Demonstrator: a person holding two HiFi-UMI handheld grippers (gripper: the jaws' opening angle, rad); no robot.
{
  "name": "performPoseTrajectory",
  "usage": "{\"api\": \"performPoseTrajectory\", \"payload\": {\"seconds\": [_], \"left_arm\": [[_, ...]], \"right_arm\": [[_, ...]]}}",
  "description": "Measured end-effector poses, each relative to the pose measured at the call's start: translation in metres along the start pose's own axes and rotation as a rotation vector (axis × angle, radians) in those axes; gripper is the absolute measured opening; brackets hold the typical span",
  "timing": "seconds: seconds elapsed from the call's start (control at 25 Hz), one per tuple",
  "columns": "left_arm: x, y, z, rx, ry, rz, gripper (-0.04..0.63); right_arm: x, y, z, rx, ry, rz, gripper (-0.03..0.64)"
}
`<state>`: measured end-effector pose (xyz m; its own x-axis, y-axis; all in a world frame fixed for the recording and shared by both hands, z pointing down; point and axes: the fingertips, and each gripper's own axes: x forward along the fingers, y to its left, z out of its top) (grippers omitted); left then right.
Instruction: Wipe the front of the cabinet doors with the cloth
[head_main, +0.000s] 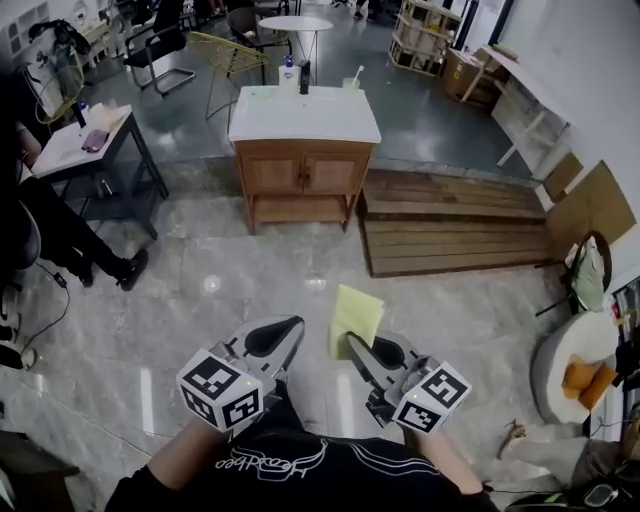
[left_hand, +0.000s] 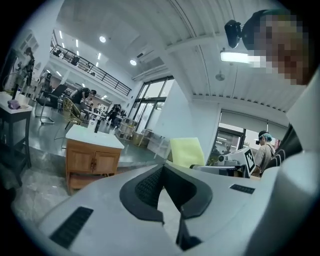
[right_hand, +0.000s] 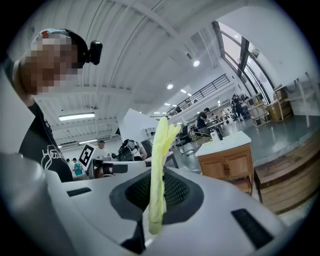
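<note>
A wooden cabinet (head_main: 305, 172) with a white top and two small doors stands a few steps ahead across the marble floor. It also shows in the left gripper view (left_hand: 92, 160) and the right gripper view (right_hand: 227, 162). My right gripper (head_main: 352, 342) is shut on a pale yellow cloth (head_main: 357, 315), which stands up flat from its jaws (right_hand: 159, 165). That cloth shows beside my left gripper too (left_hand: 187, 151). My left gripper (head_main: 293, 325) is held level with the right one, its jaws closed together and holding nothing. Both grippers are close to my body, far from the doors.
A low wooden slat platform (head_main: 450, 225) lies right of the cabinet. A black-framed desk (head_main: 95, 150) and a seated person's legs (head_main: 70, 240) are at the left. A round white table (head_main: 580, 365) stands at the right. Bottles (head_main: 290, 72) sit on the cabinet top.
</note>
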<state>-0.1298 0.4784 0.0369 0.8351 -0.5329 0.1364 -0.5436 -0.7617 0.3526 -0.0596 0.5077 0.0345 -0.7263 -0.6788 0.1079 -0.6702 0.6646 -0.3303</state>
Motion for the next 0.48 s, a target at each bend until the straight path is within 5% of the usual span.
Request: {"api": "performPoseTrajectory", "payload": {"seconds": [0.48], "left_arm": [[0.062,0.131,0.007,-0.08,0.078,-0.033,0.006]], "right_arm": [[0.106,-0.089,0.0,0.026,0.014,-0.069,0.04]]}}
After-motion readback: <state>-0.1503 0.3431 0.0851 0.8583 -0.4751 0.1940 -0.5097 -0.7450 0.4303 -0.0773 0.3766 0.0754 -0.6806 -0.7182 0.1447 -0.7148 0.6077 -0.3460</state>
